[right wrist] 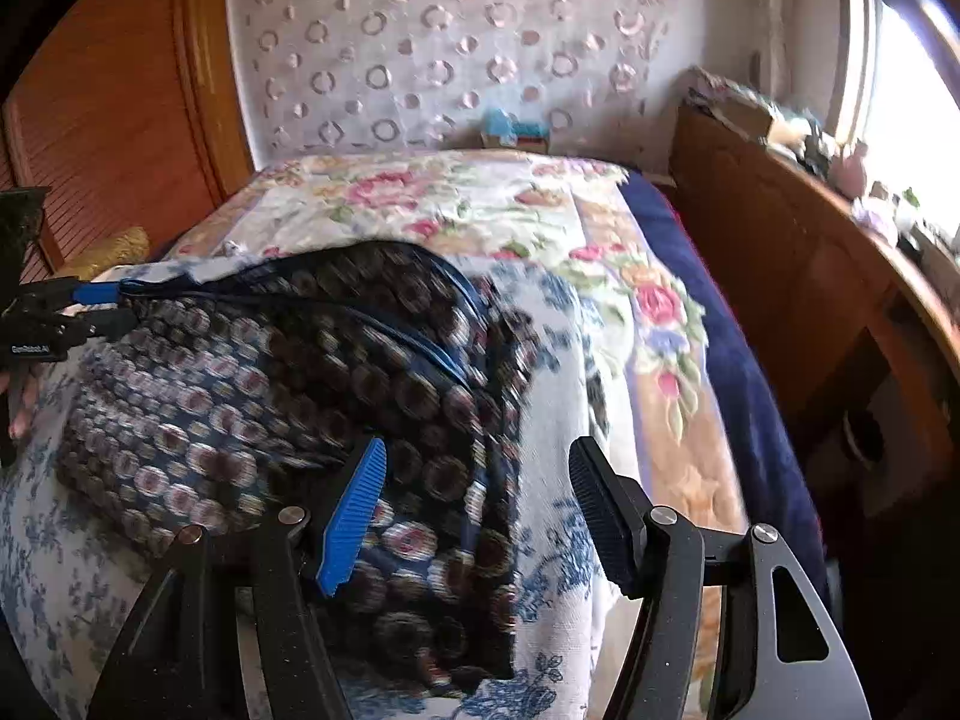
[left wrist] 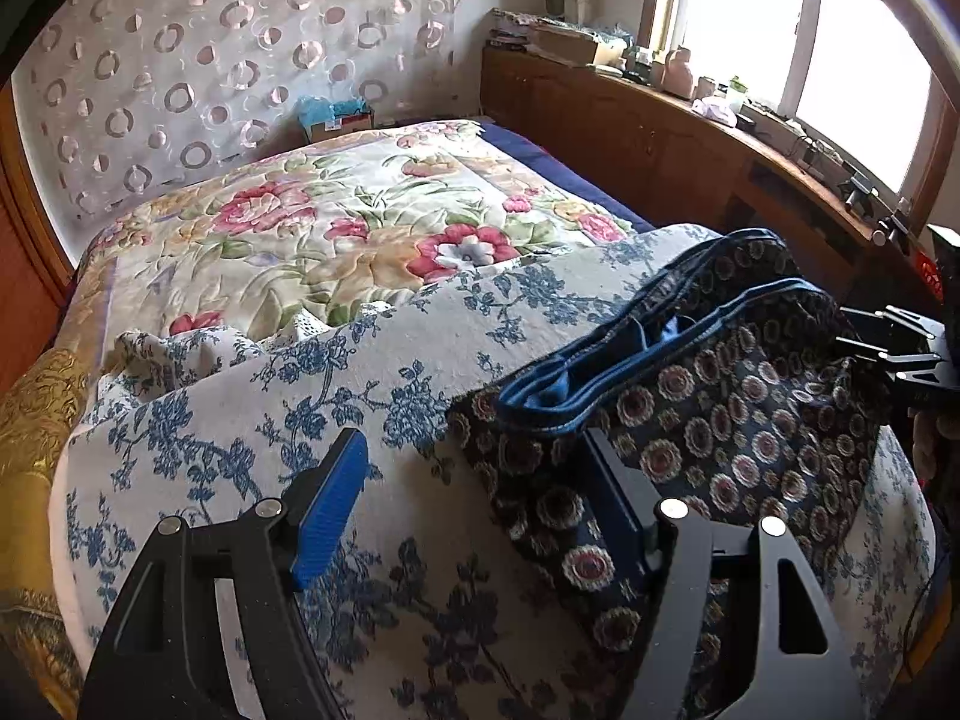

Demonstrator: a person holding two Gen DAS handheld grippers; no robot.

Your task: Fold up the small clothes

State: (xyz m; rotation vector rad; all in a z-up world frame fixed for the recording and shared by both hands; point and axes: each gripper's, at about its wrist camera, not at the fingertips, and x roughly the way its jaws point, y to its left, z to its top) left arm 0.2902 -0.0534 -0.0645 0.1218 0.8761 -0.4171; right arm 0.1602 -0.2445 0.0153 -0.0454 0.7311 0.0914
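Observation:
A dark patterned pair of shorts with a blue waistband lies on a white cloth with blue flowers on the bed. My left gripper is open at the shorts' left edge; its right finger sits under or against the fabric. In the right wrist view the shorts lie left of centre, blurred. My right gripper is open above the shorts' right edge. The left gripper also shows there at the far left, by the waistband corner.
A floral quilt covers the far half of the bed. A wooden shelf unit with clutter runs along the right under a window. A patterned curtain hangs behind. A wooden door stands at left.

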